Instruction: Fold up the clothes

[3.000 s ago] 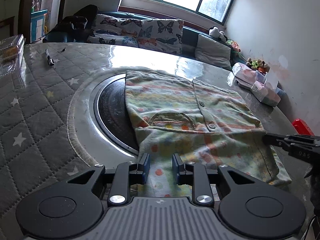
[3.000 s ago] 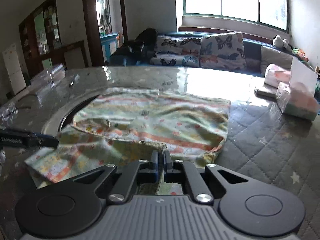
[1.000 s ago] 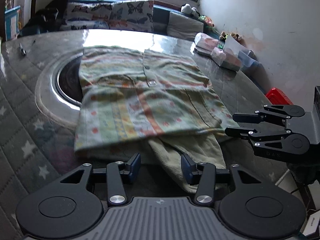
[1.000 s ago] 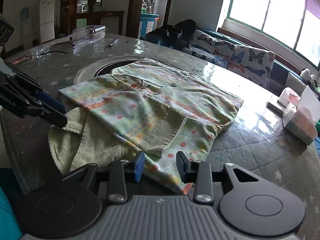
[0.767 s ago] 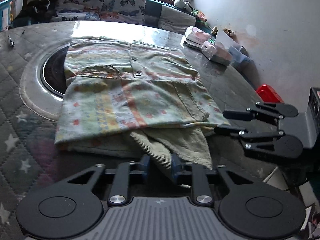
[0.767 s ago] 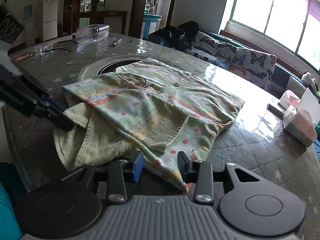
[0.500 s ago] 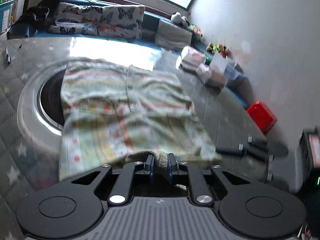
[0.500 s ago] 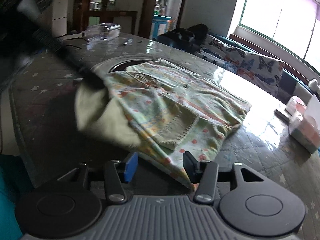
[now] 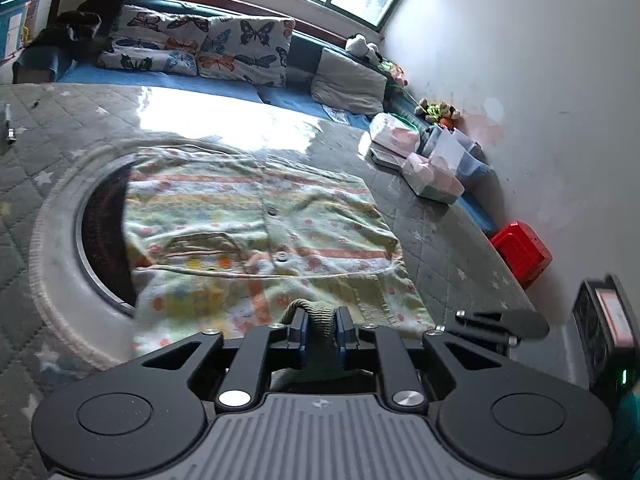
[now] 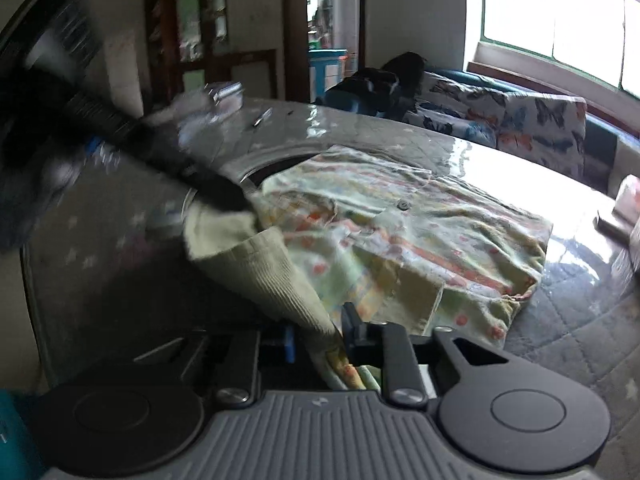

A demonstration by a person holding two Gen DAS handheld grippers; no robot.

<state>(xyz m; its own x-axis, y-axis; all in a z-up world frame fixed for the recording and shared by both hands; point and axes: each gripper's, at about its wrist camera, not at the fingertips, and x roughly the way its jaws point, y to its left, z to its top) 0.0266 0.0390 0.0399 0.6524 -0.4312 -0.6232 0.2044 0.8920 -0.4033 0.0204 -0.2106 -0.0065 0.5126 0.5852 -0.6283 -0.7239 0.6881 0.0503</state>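
Worktop, quilted grey with star print, round recessed ring at left of frame. Shirt, pastel floral with buttons, lies folded across centre, partly over the ring. Left tongs, lower centre, clamped on an olive ribbed fold of the shirt. Right tongs, lower centre of right view, pinching the shirt's near edge. Tissue packs and red box at right.

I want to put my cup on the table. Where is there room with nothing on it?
Bare quilted table lies left of the shirt, between the round ring and the pen. Another bare strip runs between the shirt's right edge and the tissue packs. It is crowded by the wall and at the near edge, where the left gripper and right gripper pinch the shirt.
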